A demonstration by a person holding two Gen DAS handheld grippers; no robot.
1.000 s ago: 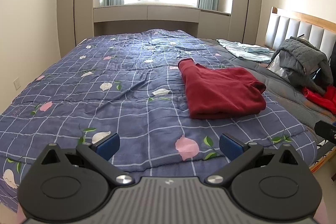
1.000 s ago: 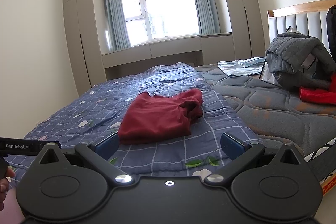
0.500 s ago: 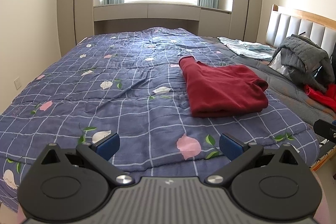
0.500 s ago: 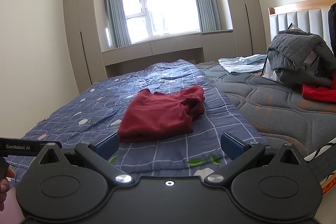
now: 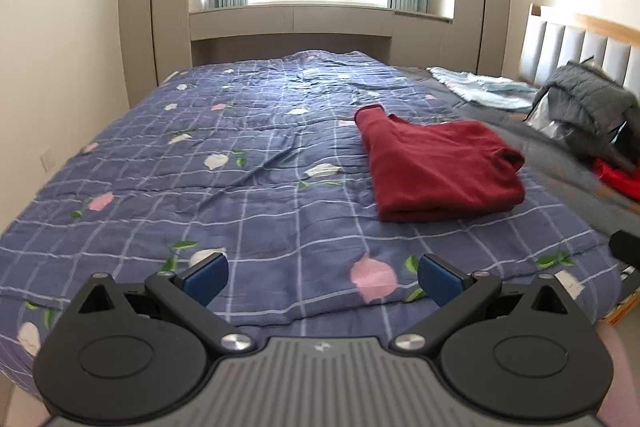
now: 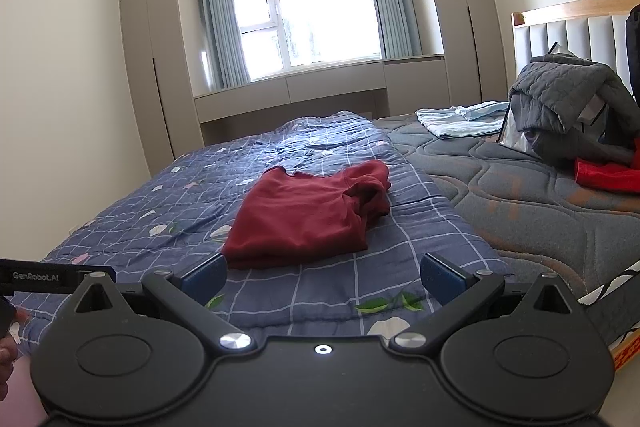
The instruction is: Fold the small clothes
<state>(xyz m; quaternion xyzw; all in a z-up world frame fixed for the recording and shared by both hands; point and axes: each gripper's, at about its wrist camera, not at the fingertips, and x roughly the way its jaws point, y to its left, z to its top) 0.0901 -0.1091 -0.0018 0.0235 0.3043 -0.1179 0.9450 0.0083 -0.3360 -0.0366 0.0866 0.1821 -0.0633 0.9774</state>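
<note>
Both views are showing only a slight shift since a second ago: the bed is sitting a little lower and closer in the left wrist camera, while the red sweater (image 5: 438, 169) is lying where it was. It is resting folded on the blue checked quilt (image 5: 240, 187), toward the right side of that quilt and well ahead of both tools. The left gripper (image 5: 323, 273) is hovering over the near edge of the quilt with its jaws spread wide and nothing between them. The right gripper (image 6: 323, 273) is doing the same, jaws wide apart and holding nothing, with the sweater (image 6: 308, 217) lying just beyond its left finger. The right view is showing more of the bare grey mattress (image 6: 520, 195) to the right of the quilt, along with the grey jacket (image 6: 568, 95) piled near the headboard (image 6: 572, 27) and a bright red garment (image 6: 608, 175) beside it. The left view is showing more of the quilt's left side. A pale blue cloth (image 6: 460, 121) is lying at the far end of the mattress.
</note>
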